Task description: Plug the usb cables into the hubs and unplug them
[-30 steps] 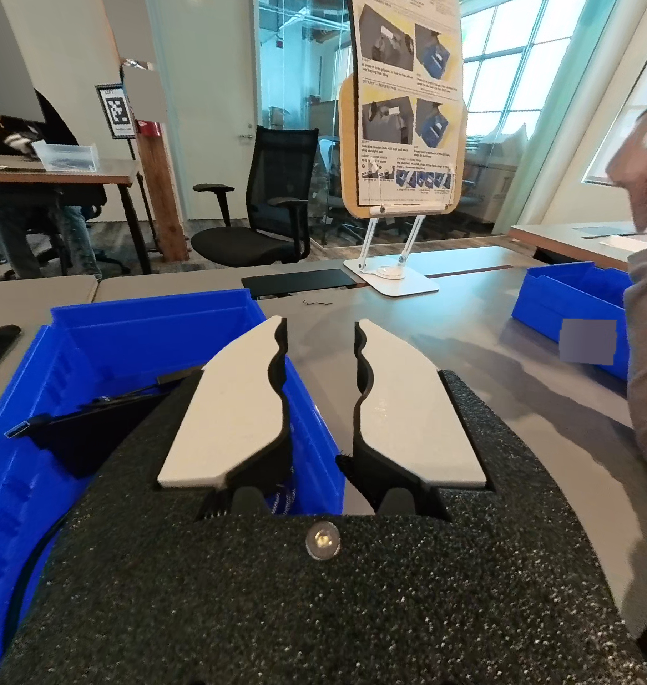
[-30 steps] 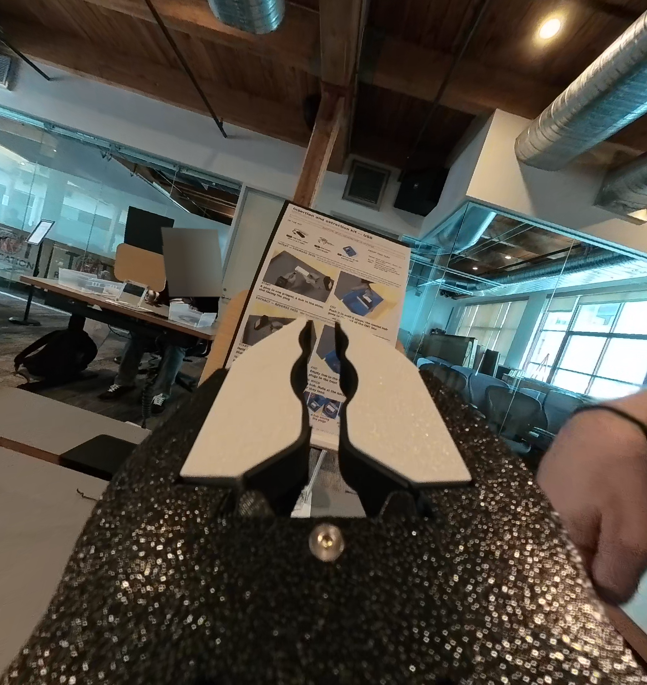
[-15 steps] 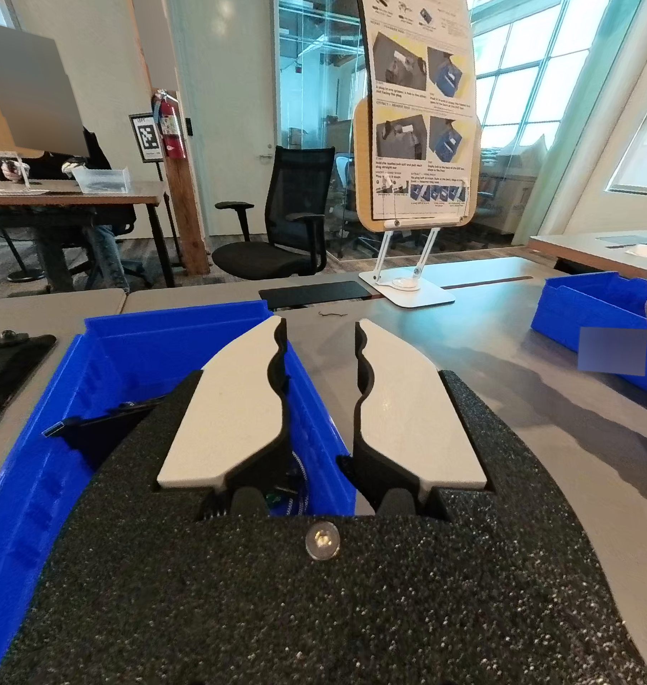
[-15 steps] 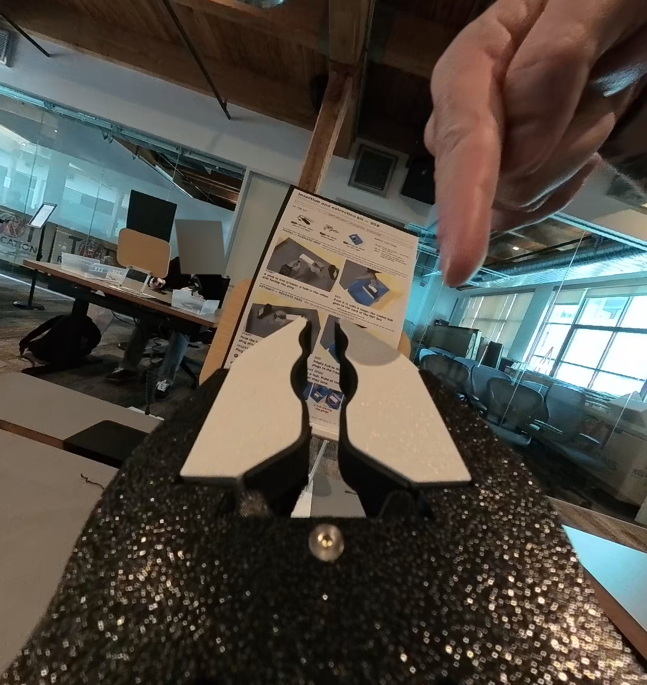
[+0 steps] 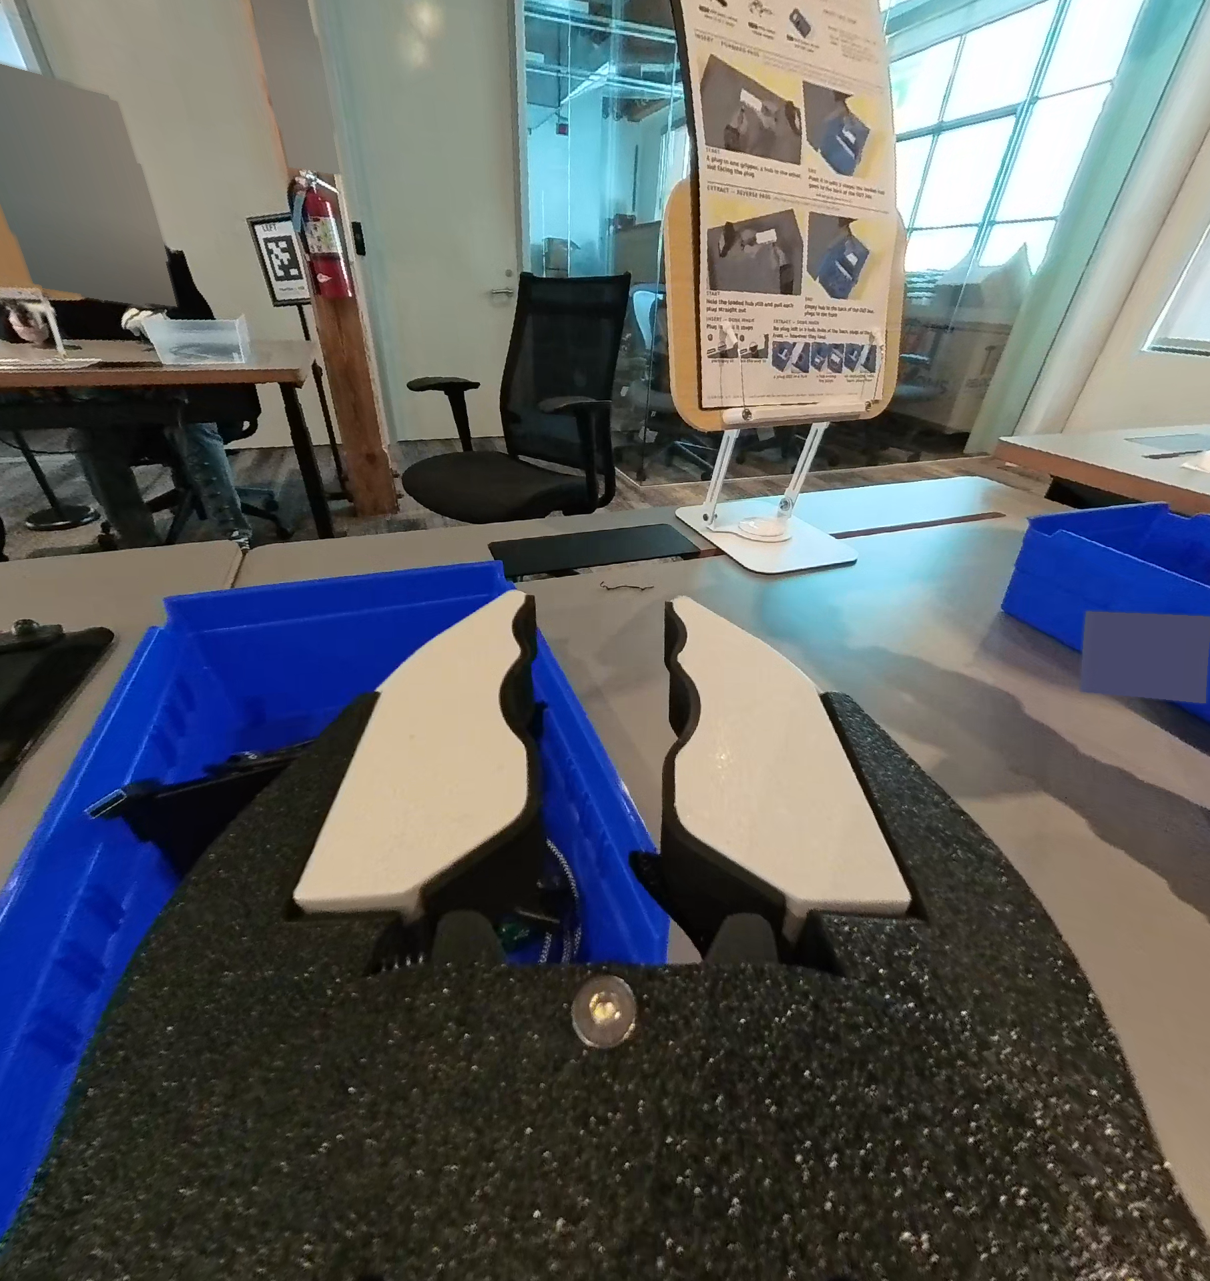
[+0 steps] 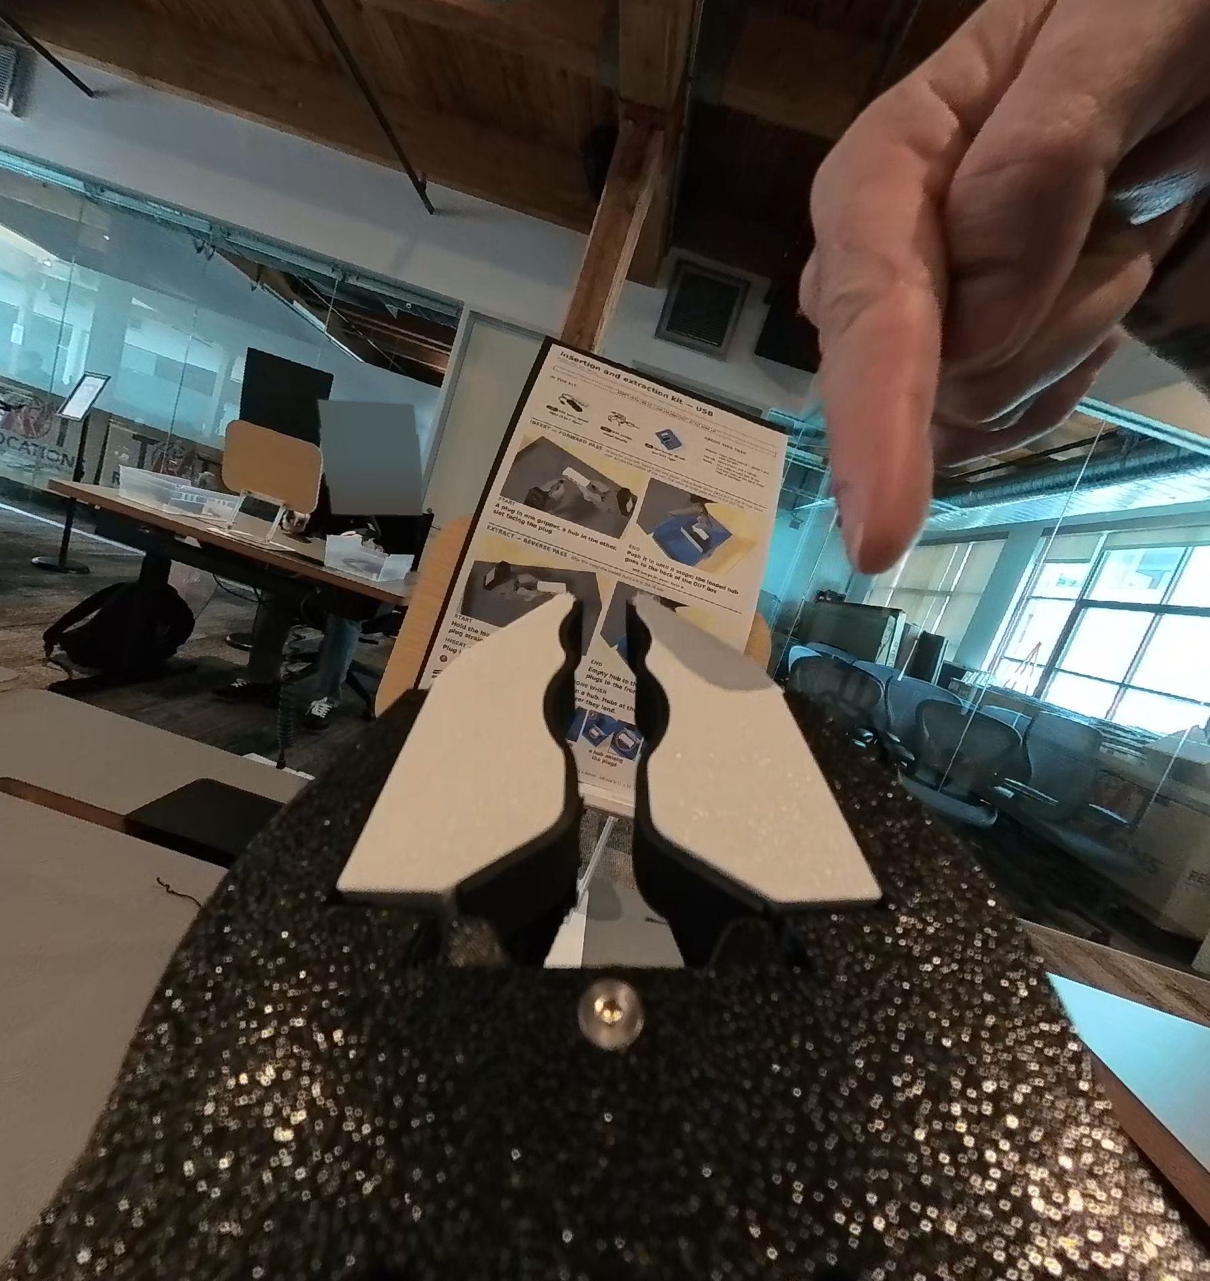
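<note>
My left gripper (image 5: 598, 610) is open and empty. It hovers over the right wall of a blue bin (image 5: 193, 665) at the near left of the table. A black hub (image 5: 193, 797) with a USB plug end lies in that bin, left of my left finger. A bit of braided cable (image 5: 562, 894) shows between the finger bases. My right gripper (image 6: 603, 610) is tilted upward, its jaws a narrow gap apart with nothing between them. No hub or cable shows in the right wrist view.
A second blue bin (image 5: 1129, 575) stands at the right. An instruction sheet on a white stand (image 5: 782, 208) is at the table's far side, also in the right wrist view (image 6: 629, 485). A bare hand (image 6: 886, 416) points down above my right gripper. A black pad (image 5: 19, 693) lies far left. Across from one pair of fingers to the other is roughly 45 centimetres.
The left gripper has drifted a little over the bin, its jaws unchanged. In the right wrist view a hand came in from the right and now points down above the fingers.
</note>
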Motion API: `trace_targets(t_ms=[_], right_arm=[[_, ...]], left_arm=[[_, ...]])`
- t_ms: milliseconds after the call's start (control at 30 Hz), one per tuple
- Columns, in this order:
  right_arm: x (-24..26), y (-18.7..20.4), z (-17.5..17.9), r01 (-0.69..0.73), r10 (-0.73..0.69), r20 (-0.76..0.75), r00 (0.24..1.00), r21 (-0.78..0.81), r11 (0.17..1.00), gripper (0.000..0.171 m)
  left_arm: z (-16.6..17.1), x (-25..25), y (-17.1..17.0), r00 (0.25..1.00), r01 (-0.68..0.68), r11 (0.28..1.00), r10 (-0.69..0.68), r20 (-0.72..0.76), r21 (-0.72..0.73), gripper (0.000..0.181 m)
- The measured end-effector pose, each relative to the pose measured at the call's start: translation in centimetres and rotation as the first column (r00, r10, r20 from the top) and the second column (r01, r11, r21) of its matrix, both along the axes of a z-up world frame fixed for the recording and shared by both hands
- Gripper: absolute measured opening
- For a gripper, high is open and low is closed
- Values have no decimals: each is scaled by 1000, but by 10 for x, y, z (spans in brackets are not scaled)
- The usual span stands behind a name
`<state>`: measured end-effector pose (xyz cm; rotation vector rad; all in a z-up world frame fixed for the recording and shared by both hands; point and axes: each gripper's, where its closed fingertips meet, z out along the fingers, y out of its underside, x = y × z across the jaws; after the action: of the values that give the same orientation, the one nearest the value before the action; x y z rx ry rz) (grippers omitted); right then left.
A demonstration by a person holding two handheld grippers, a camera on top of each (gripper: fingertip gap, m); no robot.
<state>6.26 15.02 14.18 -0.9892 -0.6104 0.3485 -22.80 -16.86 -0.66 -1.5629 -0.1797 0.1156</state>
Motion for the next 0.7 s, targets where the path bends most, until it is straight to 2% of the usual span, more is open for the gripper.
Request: trace_targets(t_ms=[533, 700], right_arm=[[2, 2, 0, 11, -11, -6, 1000, 1, 1000, 11], [13, 4, 4, 42, -41, -43, 998, 22, 999, 11]], left_arm=[[2, -3, -3, 1000, -25, 1000, 25, -8, 12, 36], [12, -13, -8, 994, -104, 991, 106, -13, 80, 45]])
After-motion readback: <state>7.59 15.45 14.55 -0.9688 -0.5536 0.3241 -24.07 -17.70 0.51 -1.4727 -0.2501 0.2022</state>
